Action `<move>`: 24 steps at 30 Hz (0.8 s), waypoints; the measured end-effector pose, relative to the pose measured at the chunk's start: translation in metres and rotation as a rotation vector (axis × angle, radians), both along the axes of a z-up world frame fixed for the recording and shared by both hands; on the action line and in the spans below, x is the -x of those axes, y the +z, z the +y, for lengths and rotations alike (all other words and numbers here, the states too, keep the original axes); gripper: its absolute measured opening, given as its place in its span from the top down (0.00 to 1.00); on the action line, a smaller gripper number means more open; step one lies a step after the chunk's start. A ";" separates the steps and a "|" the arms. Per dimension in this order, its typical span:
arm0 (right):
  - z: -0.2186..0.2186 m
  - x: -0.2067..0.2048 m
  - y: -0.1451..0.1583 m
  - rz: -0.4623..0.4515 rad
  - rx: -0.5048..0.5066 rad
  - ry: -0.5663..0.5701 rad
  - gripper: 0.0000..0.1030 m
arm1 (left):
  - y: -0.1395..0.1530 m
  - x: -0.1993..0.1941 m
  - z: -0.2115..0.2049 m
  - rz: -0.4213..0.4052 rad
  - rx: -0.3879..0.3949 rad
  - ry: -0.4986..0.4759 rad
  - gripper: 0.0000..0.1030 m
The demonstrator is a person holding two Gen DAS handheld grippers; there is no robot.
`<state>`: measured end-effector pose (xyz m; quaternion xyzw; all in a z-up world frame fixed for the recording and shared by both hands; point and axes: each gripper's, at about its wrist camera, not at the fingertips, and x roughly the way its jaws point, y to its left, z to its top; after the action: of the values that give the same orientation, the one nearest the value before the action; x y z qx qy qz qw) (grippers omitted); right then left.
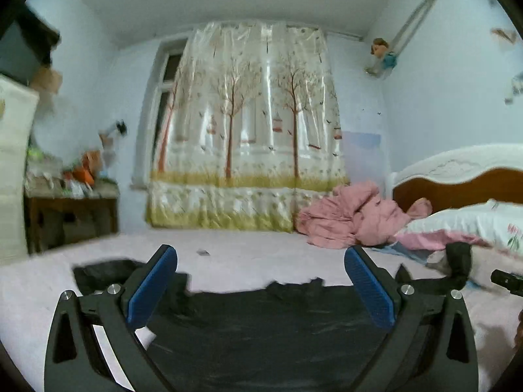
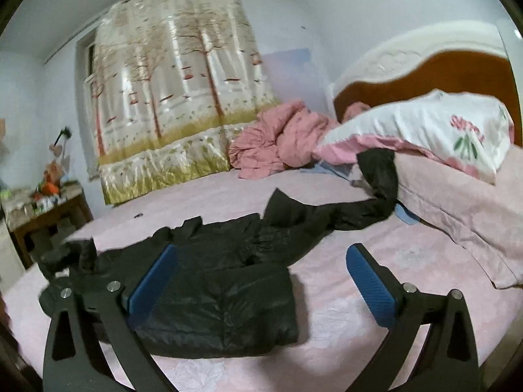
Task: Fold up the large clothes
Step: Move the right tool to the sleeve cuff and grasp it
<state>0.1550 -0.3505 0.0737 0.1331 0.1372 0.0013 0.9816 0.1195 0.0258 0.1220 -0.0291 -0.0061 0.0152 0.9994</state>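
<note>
Black jacket (image 2: 228,294) flat on bed (image 2: 359,294) (both tongs agape).

The black jacket (image 1: 271,336) runs off the bottom edge of the left wrist view, its lower hem unseen; the left gripper (image 1: 261,289) covers part of its sides. In the right wrist view, one sleeve end (image 2: 379,176) passes under the white pillow (image 2: 425,127) — hidden there. The clutter on the side table (image 1: 70,215) is blurred — items indistinguishable.

Home bedroom — bed (image 2: 376,294), pillow (image 2: 425,124), curtain (image 1: 248,124)
</note>
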 end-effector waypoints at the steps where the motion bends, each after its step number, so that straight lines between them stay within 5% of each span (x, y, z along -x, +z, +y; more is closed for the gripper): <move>1: -0.009 -0.001 0.003 0.005 -0.022 -0.001 0.01 | -0.003 -0.012 0.000 0.036 0.014 -0.027 0.00; 11: -0.088 -0.059 0.015 0.168 -0.089 -0.048 0.08 | -0.047 -0.113 -0.003 0.214 0.047 -0.038 0.02; 15: -0.145 -0.099 0.013 0.321 -0.226 -0.235 0.14 | -0.070 -0.131 0.002 0.246 0.049 0.022 0.02; 17: -0.175 -0.113 0.012 0.308 -0.335 -0.205 0.14 | -0.086 -0.134 0.002 0.253 0.020 0.073 0.02; 20: -0.198 -0.145 0.003 0.367 -0.318 -0.212 0.14 | -0.114 -0.146 0.000 0.311 0.007 0.055 0.02; 24: -0.202 -0.190 -0.035 0.455 -0.367 -0.107 0.23 | -0.115 -0.147 0.000 0.315 -0.001 0.073 0.02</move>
<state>0.3450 -0.5526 0.0387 0.3122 0.3440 -0.0555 0.8838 0.2662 0.0261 0.0065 -0.0258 0.1498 0.0557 0.9868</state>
